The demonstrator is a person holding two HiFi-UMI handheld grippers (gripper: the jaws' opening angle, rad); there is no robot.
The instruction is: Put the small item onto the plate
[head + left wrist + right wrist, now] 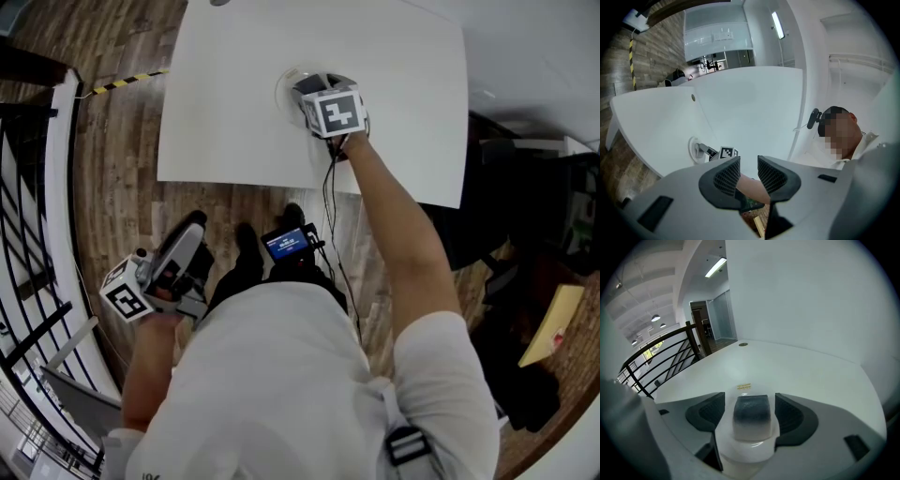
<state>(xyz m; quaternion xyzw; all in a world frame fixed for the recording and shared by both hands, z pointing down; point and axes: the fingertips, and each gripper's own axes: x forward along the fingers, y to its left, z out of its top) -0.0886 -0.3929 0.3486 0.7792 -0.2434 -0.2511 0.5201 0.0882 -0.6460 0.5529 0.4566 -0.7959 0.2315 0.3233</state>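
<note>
A small dark grey block (751,405) lies on a round white plate (750,453) on the white table (234,122). My right gripper (750,414) straddles the block, open, with a gap between each pad and the block. From the head view the right gripper (311,86) reaches over the plate (284,90) and hides the block. My left gripper (190,230) hangs low beside the person's left leg, off the table. Its jaws (749,176) stand a narrow gap apart with nothing between them. The plate (693,149) shows far off in the left gripper view.
A black railing (37,187) runs along the left over the wooden floor. A small black device with a lit screen (287,244) sits at the person's waist, near the table's front edge. A yellow label (744,386) lies on the table beyond the plate.
</note>
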